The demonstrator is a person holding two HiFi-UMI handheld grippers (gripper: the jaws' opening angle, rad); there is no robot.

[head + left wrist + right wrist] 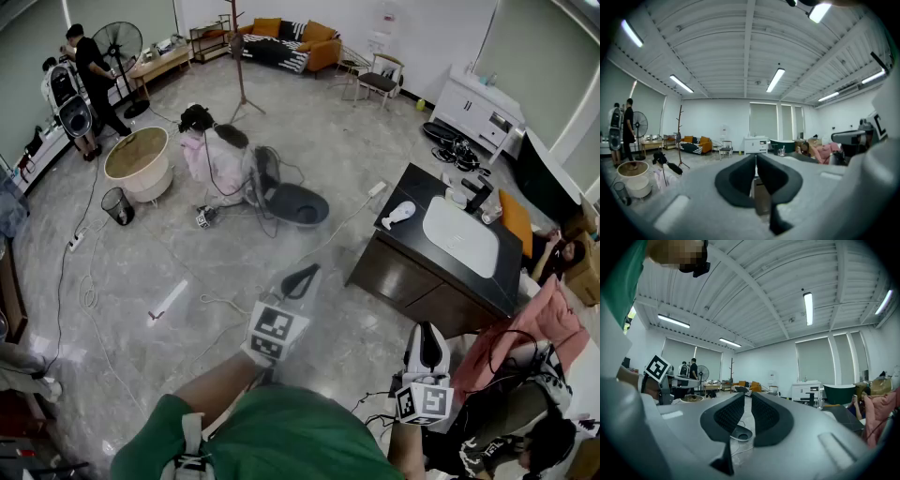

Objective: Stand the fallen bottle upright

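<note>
A white bottle lies on its side on the black vanity counter, left of the white sink basin. Both grippers hover over the floor, well short of the vanity. In the head view my left gripper points towards the cabinet's near left corner. My right gripper is lower and further right, near the vanity's front. In the left gripper view my left gripper has its jaws together and empty. In the right gripper view my right gripper also shows its jaws nearly touching, with nothing between them.
Cables and a white power strip run across the marble floor. A grey floor appliance, a pink bundle, a beige tub and a black bin stand further back. A pink cloth hangs by the vanity. People stand at the far left.
</note>
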